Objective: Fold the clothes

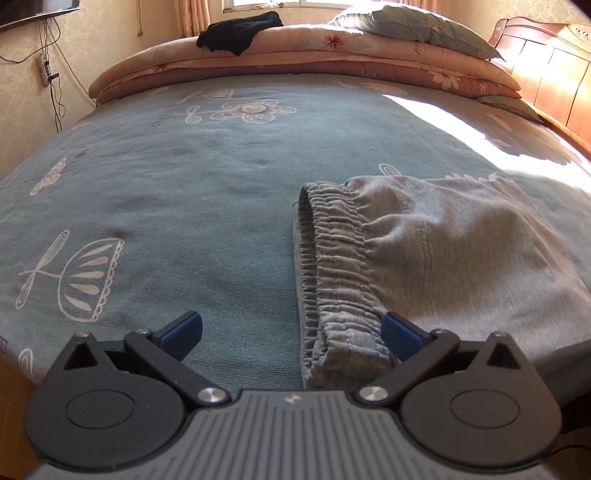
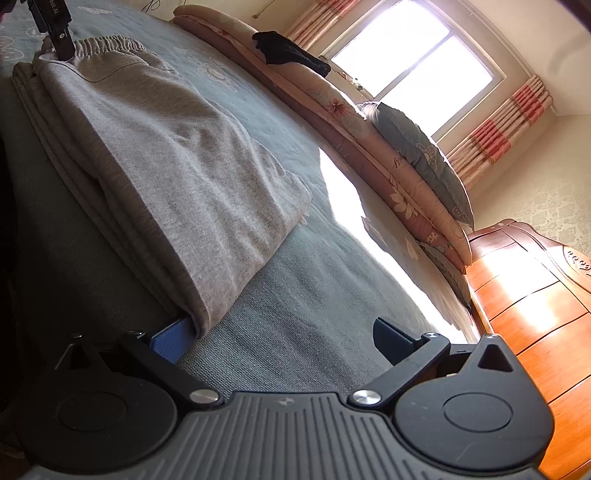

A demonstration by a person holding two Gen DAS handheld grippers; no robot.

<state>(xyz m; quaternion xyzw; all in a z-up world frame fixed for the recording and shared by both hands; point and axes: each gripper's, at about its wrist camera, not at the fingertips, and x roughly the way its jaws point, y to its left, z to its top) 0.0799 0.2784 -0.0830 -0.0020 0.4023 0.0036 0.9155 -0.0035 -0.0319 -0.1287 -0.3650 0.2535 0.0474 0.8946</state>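
Stretching across both views is the bed [image 1: 184, 177], its blue-grey patterned cover taking hard sun on the headboard side. Along the far edge lies a rolled floral quilt [image 1: 295, 55] with a dark garment [image 1: 240, 31] dumped on top. Nearer in, the grey sweatpants [image 2: 166, 147] sit at the near edge of the bed, folded into layers, elastic waistband [image 1: 336, 258] toward the left gripper. That left gripper [image 1: 291, 332] is spread wide, one blue pad on bare cover, the other at the waistband, gripping nothing. The right gripper [image 2: 284, 339] is spread too, one pad tucked against the folded end, the other over bare cover. The risk, as I read it: a pinch here may catch only the top layer, so a lift would peel the stack apart, and the bundle lies close enough to the edge to slide off.
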